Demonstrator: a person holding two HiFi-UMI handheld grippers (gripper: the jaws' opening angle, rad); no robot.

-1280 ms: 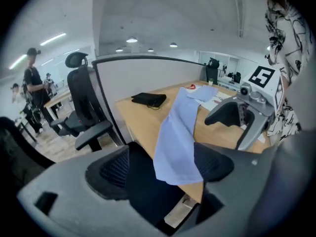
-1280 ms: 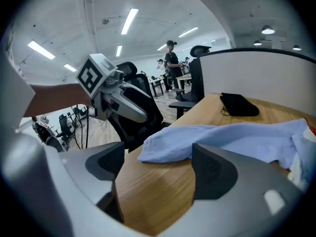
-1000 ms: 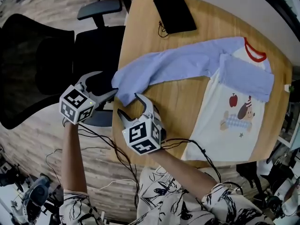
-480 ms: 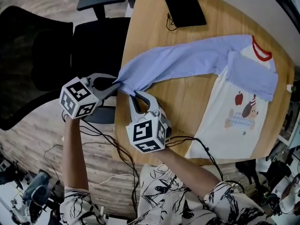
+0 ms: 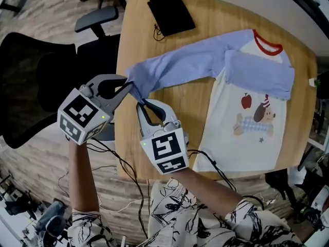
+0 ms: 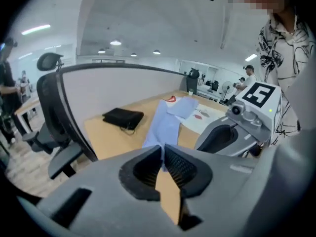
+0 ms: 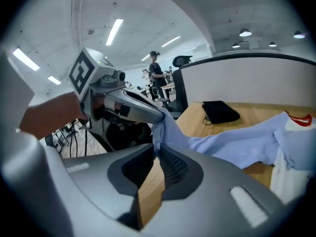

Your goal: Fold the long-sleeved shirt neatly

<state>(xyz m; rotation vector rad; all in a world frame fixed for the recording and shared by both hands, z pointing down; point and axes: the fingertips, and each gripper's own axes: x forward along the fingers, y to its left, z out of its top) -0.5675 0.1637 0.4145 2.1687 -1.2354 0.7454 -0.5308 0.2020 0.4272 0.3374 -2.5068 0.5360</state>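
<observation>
The left claw [image 5: 127, 86] and right claw [image 5: 142, 105], jaws just closing, each pinch the soft blue sleeve [image 5: 180, 66] end at the rounded wooden worktop's [image 5: 169, 138] edge. The shirt [image 5: 247, 133] lies flat there. A flat black pouch [image 5: 170, 13] lies beyond, with a black mesh chair [image 5: 31, 86] alongside.

My white, red-collared long-sleeved shirt [image 5: 247, 138] lies flat on the table [image 5: 169, 138], one blue sleeve [image 5: 259, 76] folded across its chest, the other sleeve [image 5: 180, 68] stretched sideways, its cuff [image 5: 134, 84] held up near me.
</observation>
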